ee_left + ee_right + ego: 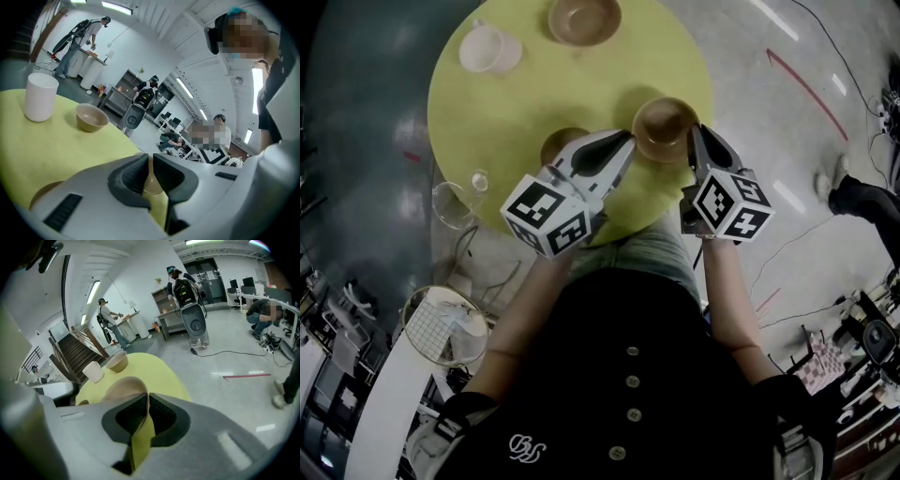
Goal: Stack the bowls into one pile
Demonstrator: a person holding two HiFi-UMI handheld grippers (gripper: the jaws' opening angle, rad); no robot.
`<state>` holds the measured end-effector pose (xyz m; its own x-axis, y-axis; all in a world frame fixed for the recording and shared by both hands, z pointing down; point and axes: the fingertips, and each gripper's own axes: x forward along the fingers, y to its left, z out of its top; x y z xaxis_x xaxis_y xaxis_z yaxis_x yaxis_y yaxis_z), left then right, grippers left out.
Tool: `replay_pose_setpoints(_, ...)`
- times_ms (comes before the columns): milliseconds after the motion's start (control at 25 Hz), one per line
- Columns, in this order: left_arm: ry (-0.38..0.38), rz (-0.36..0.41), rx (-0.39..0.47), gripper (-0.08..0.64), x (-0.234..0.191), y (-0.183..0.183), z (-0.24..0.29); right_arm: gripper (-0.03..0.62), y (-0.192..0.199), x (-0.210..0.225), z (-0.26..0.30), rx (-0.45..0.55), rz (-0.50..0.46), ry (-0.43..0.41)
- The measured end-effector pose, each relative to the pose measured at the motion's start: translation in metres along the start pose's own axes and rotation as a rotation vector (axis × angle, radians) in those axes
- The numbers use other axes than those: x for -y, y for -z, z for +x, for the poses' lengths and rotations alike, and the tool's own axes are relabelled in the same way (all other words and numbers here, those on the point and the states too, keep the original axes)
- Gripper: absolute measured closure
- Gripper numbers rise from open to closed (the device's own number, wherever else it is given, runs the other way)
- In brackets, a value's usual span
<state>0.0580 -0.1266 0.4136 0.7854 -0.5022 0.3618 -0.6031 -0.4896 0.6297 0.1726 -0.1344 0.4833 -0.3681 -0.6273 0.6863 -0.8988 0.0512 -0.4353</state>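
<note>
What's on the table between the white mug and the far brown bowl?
Nothing: only bare yellow table between the white mug and the far bowl, clearest in the head view.

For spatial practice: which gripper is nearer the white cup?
Left. The left gripper is at the rim of the bowl facing the cup; the right gripper is at the opposite rim.

Three upright tan bowls [584, 21] [665, 128] [555, 146], unstacked

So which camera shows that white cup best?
The left gripper view: the white cup stands large, side-on and unblocked. The head view shows the cup small, from above; the right gripper view shows it tiny and distant.
</note>
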Motion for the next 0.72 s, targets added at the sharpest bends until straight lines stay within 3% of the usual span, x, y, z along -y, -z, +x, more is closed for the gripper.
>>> replay_pose_setpoints(720,-0.107,0.027,0.165,0.520,-0.043,-0.052,-0.037,0.577,-0.067,-0.082,0.028,0.049,-0.162,-0.155)
